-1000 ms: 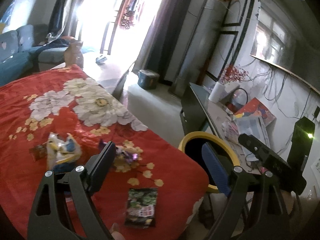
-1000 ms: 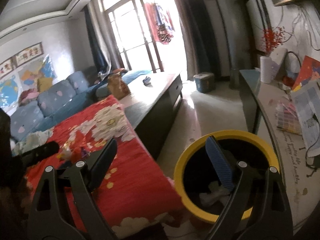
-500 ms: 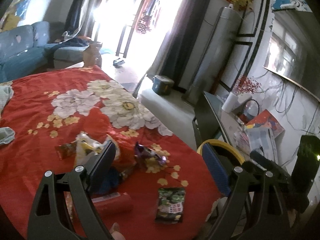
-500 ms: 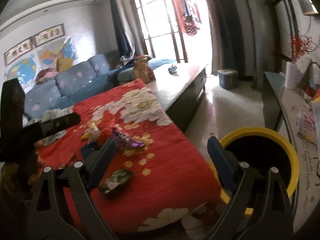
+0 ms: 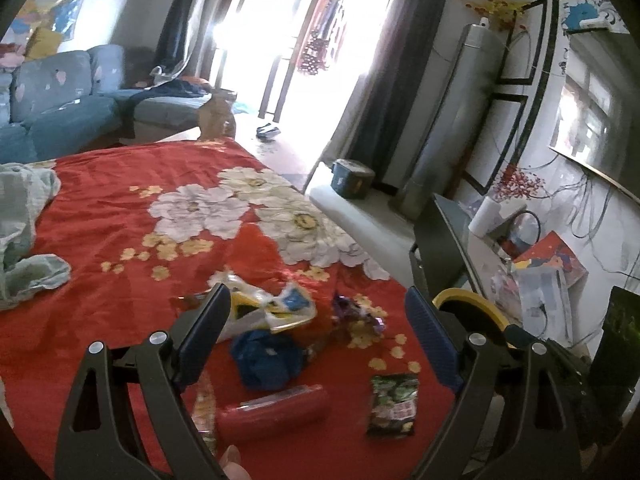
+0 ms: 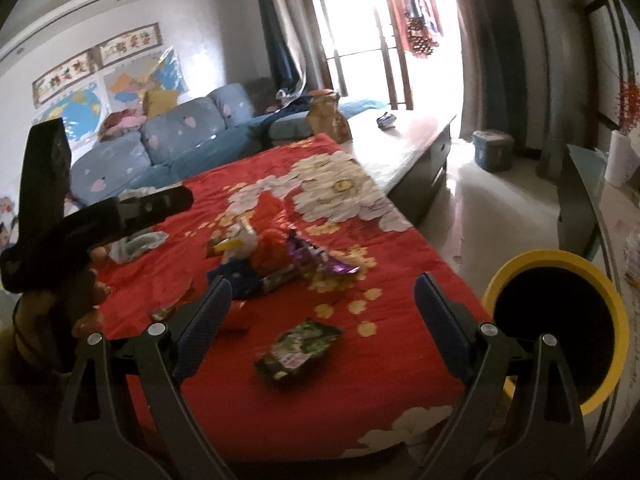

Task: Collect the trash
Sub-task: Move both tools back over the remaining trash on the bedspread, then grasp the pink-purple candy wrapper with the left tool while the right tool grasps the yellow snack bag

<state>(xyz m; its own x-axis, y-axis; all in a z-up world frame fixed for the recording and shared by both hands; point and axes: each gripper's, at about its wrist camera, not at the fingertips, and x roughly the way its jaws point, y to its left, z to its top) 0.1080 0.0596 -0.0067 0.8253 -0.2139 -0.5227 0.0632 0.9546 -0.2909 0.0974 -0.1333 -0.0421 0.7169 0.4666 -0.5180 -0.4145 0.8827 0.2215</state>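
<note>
- Both of my tongs hang over the red flowered cloth [image 5: 100, 208] with their jaws wide apart and nothing between them.
- Ahead of my left tongs [image 5: 316, 334], just off the left finger, lies a crinkled white, yellow and blue plastic wrapper [image 5: 272, 308]; below it, between the fingers, sits a crumpled blue wad [image 5: 264, 358].
- Only my left view shows the smooth red tube-shaped packet [image 5: 276, 410] lying flat, low between the fingers, and the pale green rumpled fabric [image 5: 24, 236] far off to the left.
- A shiny purple foil wrapper [image 5: 356, 314], twisted and creased, lies further ahead, towards the right finger.
- Close inside my left tongs' right finger is a flat dark green snack pouch [image 5: 394, 404] with a pink label, lying on the cloth near its edge.
- Past that right finger I catch only a yellow arc of the bin [image 5: 472, 304].
- My right tongs [image 6: 324, 308] see the same green pouch [image 6: 300, 350] between their fingers, glossy and slightly puffed, with the purple foil [image 6: 320, 258] and the rest of the heap beyond it.
- Only my right view shows the bin [image 6: 560, 260] whole: round, yellow-rimmed, dark inside, standing on the floor beside the right finger, off the cloth's edge.
- At that view's left edge I see my left tongs' black body, held in my hand [image 6: 76, 300].
</note>
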